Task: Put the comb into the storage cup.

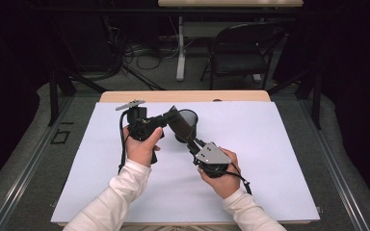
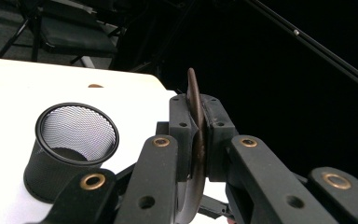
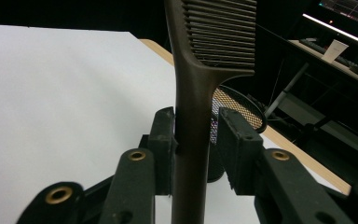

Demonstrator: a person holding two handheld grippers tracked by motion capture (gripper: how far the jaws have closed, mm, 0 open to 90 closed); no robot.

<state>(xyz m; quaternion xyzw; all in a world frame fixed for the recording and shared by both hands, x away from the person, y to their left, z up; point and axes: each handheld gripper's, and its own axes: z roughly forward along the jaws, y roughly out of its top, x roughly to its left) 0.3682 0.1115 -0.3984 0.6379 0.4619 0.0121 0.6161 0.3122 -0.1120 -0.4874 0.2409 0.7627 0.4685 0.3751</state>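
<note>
From the high view, a person in white sleeves holds both grippers above a white table (image 1: 270, 159), close together near its far middle. The left gripper (image 1: 166, 118) points right toward a black mesh cup (image 1: 189, 118) that stands upright on the table, and the right gripper (image 1: 189, 140) points up and left toward the same spot; a dark comb (image 1: 178, 124) lies between the two, just in front of the cup, though its outline blurs into the black jaws here. In the left gripper view, the left gripper (image 2: 197, 135) has its jaws pressed onto the comb (image 2: 195, 107), which shows edge-on as a thin brown blade rising above the pads and running down between the arms. The mesh cup (image 2: 72, 144) stands to the left of the jaws on the white surface, near but apart from them, its mouth open upward. In the right gripper view, the right gripper (image 3: 198, 140) has its jaws spread around the comb's handle (image 3: 191, 140): the left pad touches it, while the right pad stands off with a gap. The comb's teeth (image 3: 223, 32) fan out above, and the mesh cup (image 3: 235, 109) shows behind the handle.
</note>
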